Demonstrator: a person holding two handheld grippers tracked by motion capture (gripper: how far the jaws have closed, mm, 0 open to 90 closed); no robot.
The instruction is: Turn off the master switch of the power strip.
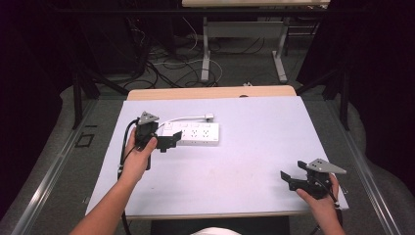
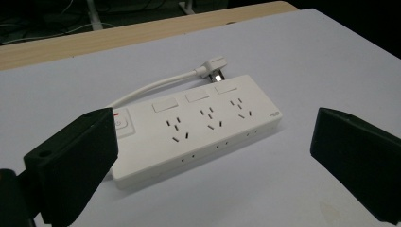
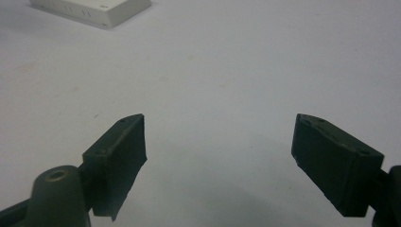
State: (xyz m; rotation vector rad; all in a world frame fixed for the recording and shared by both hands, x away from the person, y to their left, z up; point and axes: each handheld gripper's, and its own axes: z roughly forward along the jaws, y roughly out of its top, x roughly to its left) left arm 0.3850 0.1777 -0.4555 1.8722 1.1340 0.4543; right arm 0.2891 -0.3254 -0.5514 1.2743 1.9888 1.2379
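Note:
A white power strip (image 1: 195, 133) lies flat on the left half of the table, its short white cord curling back to a plug (image 1: 209, 116) behind it. My left gripper (image 1: 170, 143) hovers at the strip's left end, open. In the left gripper view the strip (image 2: 203, 125) lies between and beyond the wide-apart jaws of the left gripper (image 2: 213, 142), its switch end nearest the left jaw. My right gripper (image 1: 288, 180) rests open near the front right corner, holding nothing. The right gripper view has the right gripper (image 3: 220, 137) over bare table, a corner of the strip (image 3: 94, 9) far off.
A white sheet (image 1: 254, 142) covers the table, with a wooden strip (image 1: 210, 92) showing along the far edge. On the floor beyond stand another table's legs (image 1: 205, 49) and loose cables (image 1: 171, 68). Dark frames stand at both sides.

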